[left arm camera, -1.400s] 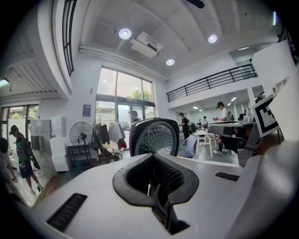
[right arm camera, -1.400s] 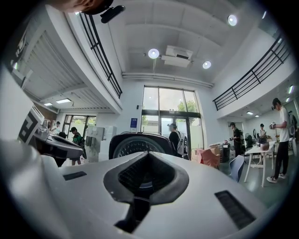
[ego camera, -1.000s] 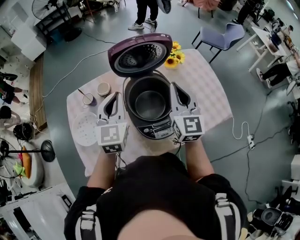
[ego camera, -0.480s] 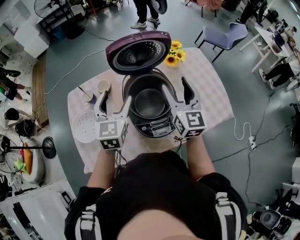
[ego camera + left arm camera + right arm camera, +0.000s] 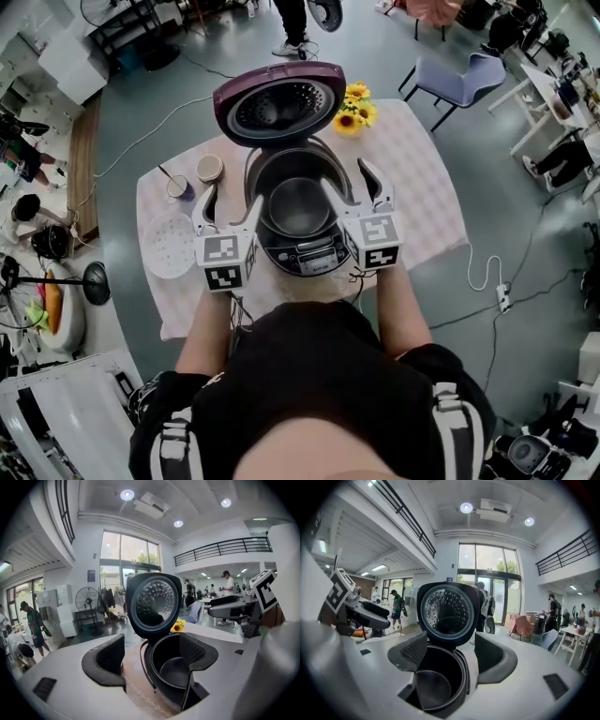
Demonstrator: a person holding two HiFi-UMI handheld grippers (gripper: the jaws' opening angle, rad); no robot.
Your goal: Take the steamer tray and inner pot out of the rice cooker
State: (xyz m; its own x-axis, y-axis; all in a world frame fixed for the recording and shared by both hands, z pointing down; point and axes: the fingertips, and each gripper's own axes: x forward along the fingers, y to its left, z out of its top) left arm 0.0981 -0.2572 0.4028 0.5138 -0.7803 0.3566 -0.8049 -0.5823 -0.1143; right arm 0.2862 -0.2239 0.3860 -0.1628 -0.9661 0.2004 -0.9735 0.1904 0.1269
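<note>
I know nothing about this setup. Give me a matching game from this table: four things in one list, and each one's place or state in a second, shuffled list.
Things:
1. lid
2. inner pot
3. steamer tray
4. sunflowers

Place or state:
A. inside the cooker
B. flat on the table, left of the cooker
C. yellow, at the table's far edge
D. raised, open

Pairs: 1-D, 2-A, 3-B, 4-C
</note>
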